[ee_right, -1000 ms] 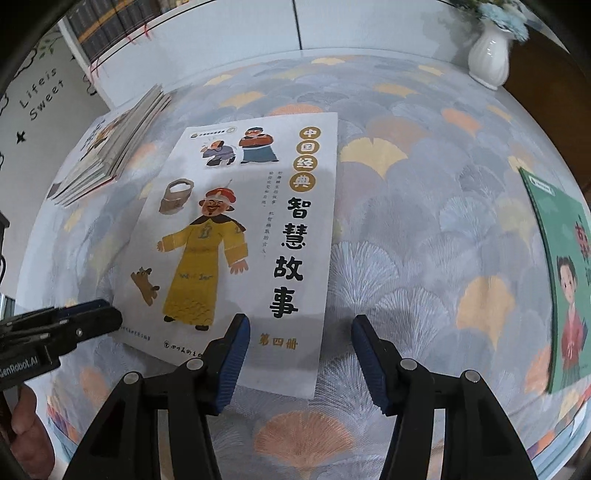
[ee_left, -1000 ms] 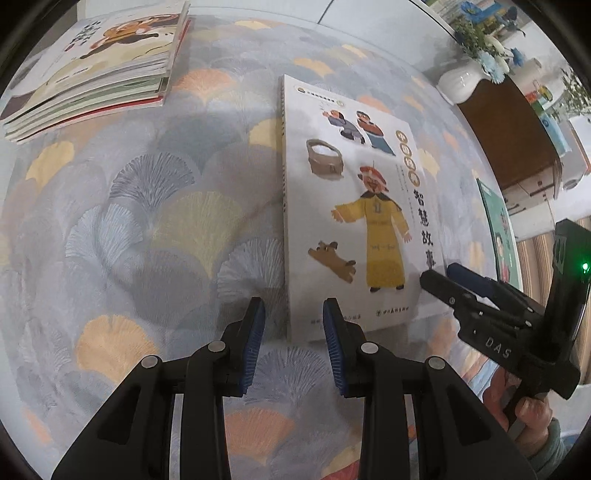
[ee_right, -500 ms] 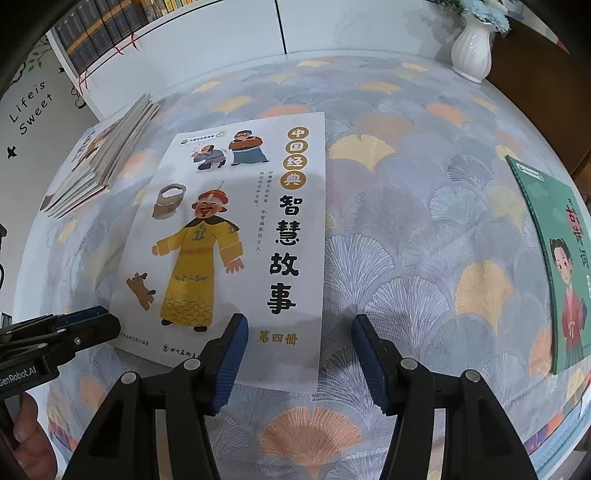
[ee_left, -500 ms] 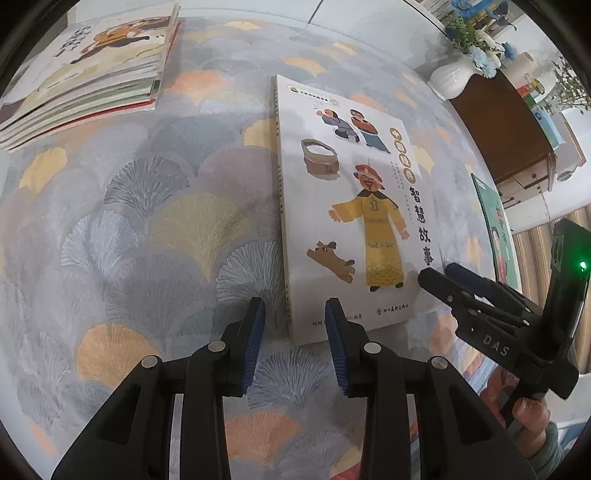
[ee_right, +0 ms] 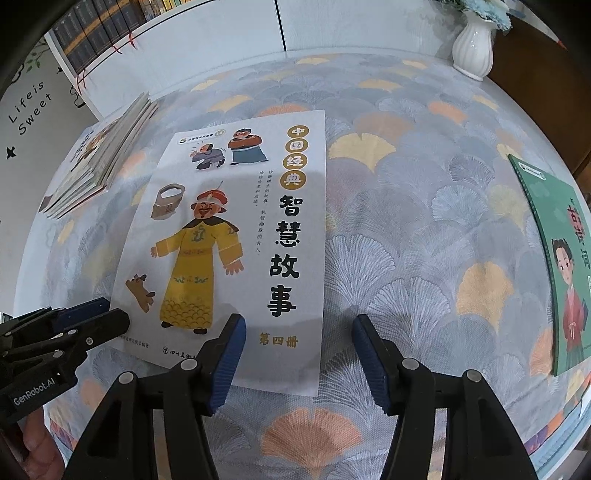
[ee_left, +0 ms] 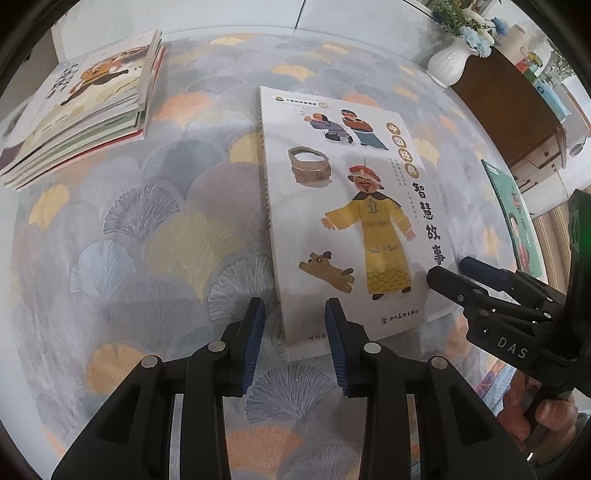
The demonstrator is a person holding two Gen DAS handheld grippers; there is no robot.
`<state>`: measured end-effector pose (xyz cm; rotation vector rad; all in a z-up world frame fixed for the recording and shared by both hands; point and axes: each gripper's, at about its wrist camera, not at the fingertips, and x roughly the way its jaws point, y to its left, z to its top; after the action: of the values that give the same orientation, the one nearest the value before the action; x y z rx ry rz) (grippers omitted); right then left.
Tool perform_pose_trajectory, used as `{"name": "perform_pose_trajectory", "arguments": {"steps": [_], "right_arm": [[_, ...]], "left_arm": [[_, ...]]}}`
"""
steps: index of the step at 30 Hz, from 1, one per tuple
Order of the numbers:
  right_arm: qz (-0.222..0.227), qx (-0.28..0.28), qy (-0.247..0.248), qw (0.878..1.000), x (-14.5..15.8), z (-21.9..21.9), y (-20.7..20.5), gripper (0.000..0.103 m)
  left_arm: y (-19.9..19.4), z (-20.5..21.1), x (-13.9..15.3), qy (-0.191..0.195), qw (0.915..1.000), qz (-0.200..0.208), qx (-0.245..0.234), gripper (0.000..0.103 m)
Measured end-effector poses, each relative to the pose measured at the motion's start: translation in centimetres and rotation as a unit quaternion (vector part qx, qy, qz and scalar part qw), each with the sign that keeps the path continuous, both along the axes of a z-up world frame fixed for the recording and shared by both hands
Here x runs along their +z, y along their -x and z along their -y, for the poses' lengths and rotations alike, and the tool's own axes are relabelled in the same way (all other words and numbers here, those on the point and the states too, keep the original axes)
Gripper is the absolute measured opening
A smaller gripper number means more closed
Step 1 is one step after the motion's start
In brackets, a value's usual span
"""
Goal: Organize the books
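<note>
The white storybook (ee_left: 351, 221) is now framed slightly farther off; left gripper (ee_left: 293, 349) narrowly parted, right gripper (ee_right: 297, 363) wider, nothing gripped (pickup judged pending).

We see a bench covered by a cloth (ee_right: 424, 229) printed with fan-shaped ginkgo leaves in grey, blue, yellow and orange. At its far right corner stands a white ribbed vase (ee_right: 474, 46) holding blue and white flowers (ee_left: 469, 26). Just beside the vase we find a dark brown wooden cabinet (ee_left: 513, 110), with small colourful items on top that we cannot make out. Behind the bench runs a white cupboard front (ee_right: 229, 48), and to the left a wall (ee_right: 29, 107) carries the lettering "Life is Sweet".
</note>
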<state>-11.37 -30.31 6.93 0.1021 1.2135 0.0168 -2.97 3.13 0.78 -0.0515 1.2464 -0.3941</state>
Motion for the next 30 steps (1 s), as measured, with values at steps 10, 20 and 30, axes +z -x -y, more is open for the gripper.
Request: {"name": "perform_pose_trajectory", "arguments": {"steps": [10,20,30], "right_arm": [[0.0,0.0,0.002,1.0,-0.1,-0.4,-0.1,0.059],[0.001,-0.001,-0.009,1.0,0.0,-0.7,-0.1,0.06],[0.011,-0.039,-0.114,0.993,-0.5,1.3,0.6,0.054]], "left_arm": [[-0.2,0.1,0.0,0.008,1.0,-0.001,0.003,0.031],[-0.3,0.1,-0.1,0.017,0.9999,-0.001,0.001,0.029],[-2.5,-3.8,1.3,0.313,0.9462,-0.081,0.023,0.028]]}}
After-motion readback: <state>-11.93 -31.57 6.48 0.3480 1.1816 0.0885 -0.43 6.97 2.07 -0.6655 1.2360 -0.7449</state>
